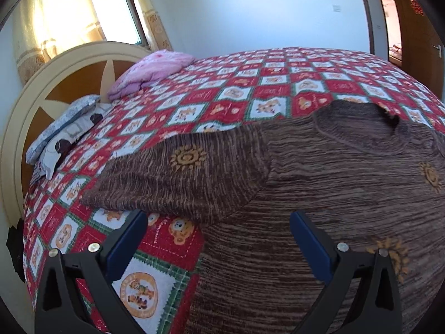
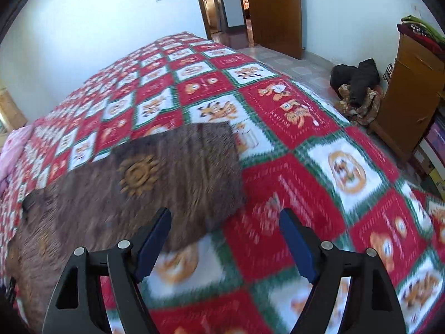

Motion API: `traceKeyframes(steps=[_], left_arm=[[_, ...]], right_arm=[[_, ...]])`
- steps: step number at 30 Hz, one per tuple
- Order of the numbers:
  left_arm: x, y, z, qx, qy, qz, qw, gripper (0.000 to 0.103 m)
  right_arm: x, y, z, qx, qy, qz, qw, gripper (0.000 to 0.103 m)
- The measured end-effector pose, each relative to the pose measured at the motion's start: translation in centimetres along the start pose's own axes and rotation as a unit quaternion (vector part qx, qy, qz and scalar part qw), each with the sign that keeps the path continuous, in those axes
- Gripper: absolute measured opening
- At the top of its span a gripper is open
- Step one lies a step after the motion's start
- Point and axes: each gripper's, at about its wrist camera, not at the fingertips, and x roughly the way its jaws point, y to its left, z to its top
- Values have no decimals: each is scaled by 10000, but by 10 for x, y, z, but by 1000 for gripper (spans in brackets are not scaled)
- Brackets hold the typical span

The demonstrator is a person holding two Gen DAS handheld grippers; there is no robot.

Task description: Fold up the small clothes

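Note:
A brown striped knit top with orange sun motifs [image 1: 333,183] lies spread flat on the bed. One short sleeve [image 1: 178,183] sticks out to the left. My left gripper [image 1: 219,222] is open and empty, just above the sleeve's underarm edge. In the right wrist view the same top [image 2: 133,189] lies at lower left, its other sleeve [image 2: 194,167] reaching toward the middle. My right gripper [image 2: 225,220] is open and empty, hovering over the sleeve's near edge and the quilt.
A red, white and green patchwork quilt [image 1: 250,91] covers the bed [image 2: 319,153]. A pink folded blanket [image 1: 155,69] and pillows [image 1: 61,133] lie by the headboard. A pile of dark clothes [image 2: 356,91] sits on the floor beside a wooden cabinet [image 2: 411,89].

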Motion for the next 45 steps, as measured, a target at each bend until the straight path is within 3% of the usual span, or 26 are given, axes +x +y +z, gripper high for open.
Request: traceKeyframes(steps=[6, 8, 9, 10, 13, 21, 27, 36, 42, 44, 45], left_arm=[[20, -1, -7, -113, 313, 1, 9994, 103], [22, 1, -6, -185, 357, -35, 9992, 103], [21, 1, -6, -200, 346, -33, 9992, 103], [21, -1, -6, -181, 339, -37, 9993, 103], [20, -4, -7, -95, 294, -44, 9995, 103], [12, -1, -8, -61, 278, -408, 9988, 103], [-1, 7, -7, -154, 176, -678, 9974, 103], [-9, 18, -10, -295, 104, -917, 9953, 103], [-13, 27, -14, -314, 104, -922, 9952, 103], [-16, 30, -14, -301, 94, -891, 9955, 103], [-17, 31, -14, -287, 102, -873, 9957, 103]], right_arm=[[30, 8, 13, -208, 174, -239, 9993, 66], [31, 17, 14, -396, 179, -318, 9985, 43], [30, 22, 15, -538, 191, -294, 9979, 26], [30, 27, 16, -621, 205, -256, 9975, 19], [23, 41, 17, -864, 168, -257, 9958, 13], [-16, 90, 21, -1231, -215, 23, 9922, 11], [-58, 154, 13, -1873, -530, 426, 9799, 11], [-93, 273, -36, -2860, -594, 1197, 9489, 11], [-69, 330, -85, -3064, -213, 1735, 9357, 12], [-50, 341, -103, -2943, 143, 2121, 9318, 18], [-43, 343, -109, -2903, 293, 2236, 9300, 35]])
